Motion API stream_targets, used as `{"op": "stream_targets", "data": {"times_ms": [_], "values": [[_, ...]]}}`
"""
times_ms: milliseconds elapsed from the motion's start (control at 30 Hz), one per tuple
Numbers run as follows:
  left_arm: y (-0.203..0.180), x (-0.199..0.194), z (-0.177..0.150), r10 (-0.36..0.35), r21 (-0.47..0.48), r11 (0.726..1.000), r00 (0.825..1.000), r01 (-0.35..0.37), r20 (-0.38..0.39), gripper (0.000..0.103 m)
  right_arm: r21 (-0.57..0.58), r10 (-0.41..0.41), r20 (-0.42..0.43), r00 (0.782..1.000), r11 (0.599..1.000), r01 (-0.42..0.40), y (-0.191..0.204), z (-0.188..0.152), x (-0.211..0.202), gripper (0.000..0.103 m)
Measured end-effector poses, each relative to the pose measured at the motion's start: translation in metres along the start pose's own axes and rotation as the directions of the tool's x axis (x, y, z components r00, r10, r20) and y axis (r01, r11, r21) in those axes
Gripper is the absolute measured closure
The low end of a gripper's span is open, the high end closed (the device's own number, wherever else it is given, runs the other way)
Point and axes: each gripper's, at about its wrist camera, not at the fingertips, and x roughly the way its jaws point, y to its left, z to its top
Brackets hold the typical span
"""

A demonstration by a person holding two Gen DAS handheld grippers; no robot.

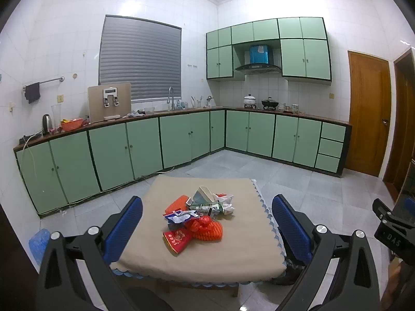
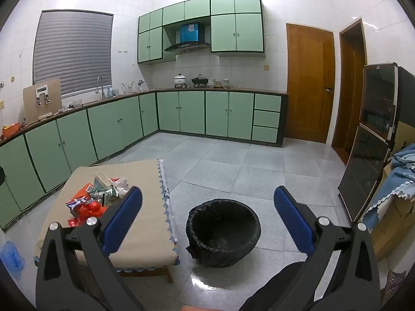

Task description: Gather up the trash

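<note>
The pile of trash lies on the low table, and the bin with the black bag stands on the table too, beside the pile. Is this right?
Not quite. The pile of trash lies on the low table, but the bin with the black bag stands on the floor beside the table, as the right wrist view shows.

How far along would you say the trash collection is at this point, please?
Nothing looks done yet: the trash pile still sits on the cloth-covered table, and the black-lined bin on the floor beside it looks empty. Nothing is in hand: the left gripper and right gripper are both open. The whole pile remains.
</note>
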Motion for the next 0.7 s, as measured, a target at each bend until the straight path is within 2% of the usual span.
{"op": "stream_targets", "data": {"times_ms": [700], "values": [[0.004,0.009,0.002,-0.008,-0.007,1.000,1.000,0.008,-0.016,0.006,-0.007,-0.008,0.010,1.000,1.000,0.008,-0.008,0.002,0.000,0.005]]}}
